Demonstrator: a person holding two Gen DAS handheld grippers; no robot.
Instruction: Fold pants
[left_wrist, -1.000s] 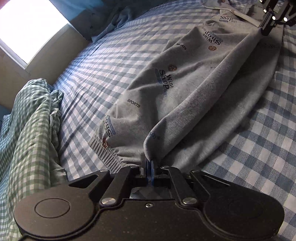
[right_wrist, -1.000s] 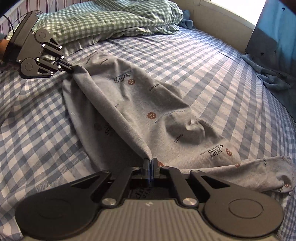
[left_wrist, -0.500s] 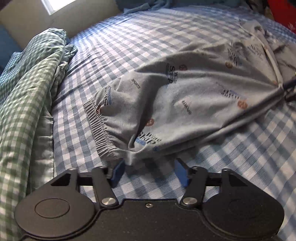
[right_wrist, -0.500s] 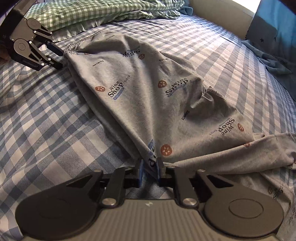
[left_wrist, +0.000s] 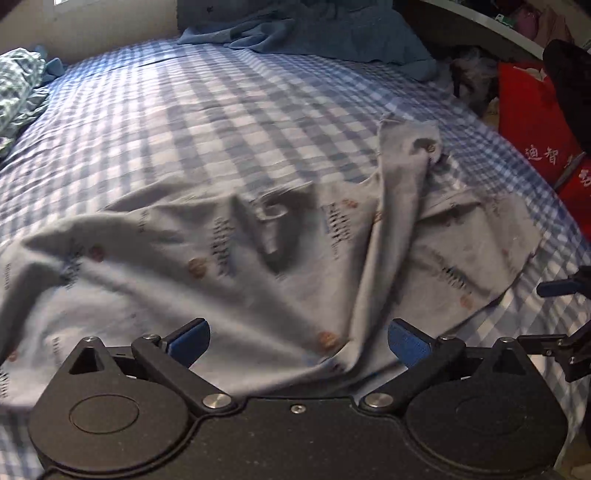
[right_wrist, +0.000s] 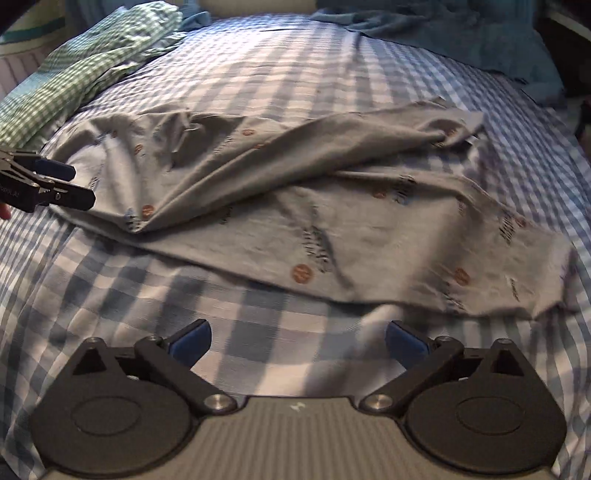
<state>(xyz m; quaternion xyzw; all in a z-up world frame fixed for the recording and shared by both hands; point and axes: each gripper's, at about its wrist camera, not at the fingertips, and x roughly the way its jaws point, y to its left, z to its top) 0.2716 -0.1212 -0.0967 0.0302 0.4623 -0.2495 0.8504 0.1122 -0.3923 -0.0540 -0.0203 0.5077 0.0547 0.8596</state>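
Grey printed cotton pants (right_wrist: 295, 206) are lying rumpled across the blue-and-white checked bedsheet (right_wrist: 258, 74). Left gripper (left_wrist: 297, 341) is hovering spread wide over the fabric edge, gripping nothing. Right gripper (right_wrist: 297, 339) is sitting splayed too, just short of the pants.

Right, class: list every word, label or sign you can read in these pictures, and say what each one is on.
"迪智": white characters on the red bag beside the bed; the rest is cut off.
Dark print on the grey pants: too blurred to read.
White lettering on the left gripper: too small to read.
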